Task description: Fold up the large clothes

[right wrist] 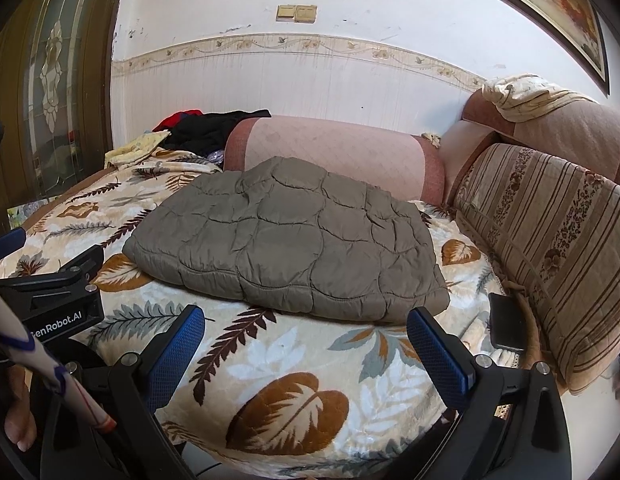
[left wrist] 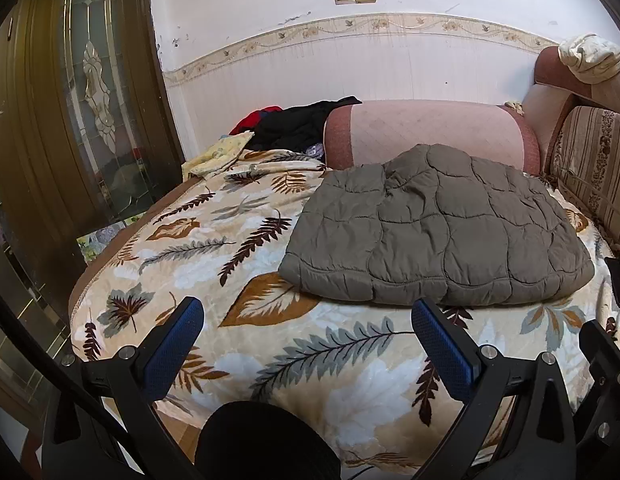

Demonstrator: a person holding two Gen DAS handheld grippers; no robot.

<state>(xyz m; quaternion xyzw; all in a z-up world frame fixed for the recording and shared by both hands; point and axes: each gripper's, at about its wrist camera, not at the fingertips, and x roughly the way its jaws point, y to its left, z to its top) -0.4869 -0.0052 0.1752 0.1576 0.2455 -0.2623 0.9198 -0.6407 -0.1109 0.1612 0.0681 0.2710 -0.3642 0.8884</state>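
I read both grippers as released. The left gripper (left wrist: 307, 324) has its blue-padded fingers (left wrist: 175, 344) spread wide over the near edge of the leaf-print blanket (left wrist: 237, 344), holding nothing. The right gripper (right wrist: 305, 334) is likewise spread, its pads (right wrist: 440, 350) clear of all fabric.

The task item, a grey-brown quilted jacket (right wrist: 285, 240), lies folded into a flat, roughly rectangular bundle on the blanket, toward the far right corner of the bed. Its far edge sits just beside the pink bolster (right wrist: 334, 154); its right edge is near the striped cushion (right wrist: 550, 248).

A dark flat device, possibly a phone (right wrist: 506, 322), lies at the right edge of the bed, between jacket and cushion; the view is too distorted there to confirm.

Legible writing: the left gripper's body carries white lettering reading "enRobot.AI" (right wrist: 55, 326), its first character cut off. No label is readable on the jacket.

A pile of black and red clothes (left wrist: 301, 122) occupies the far left corner.
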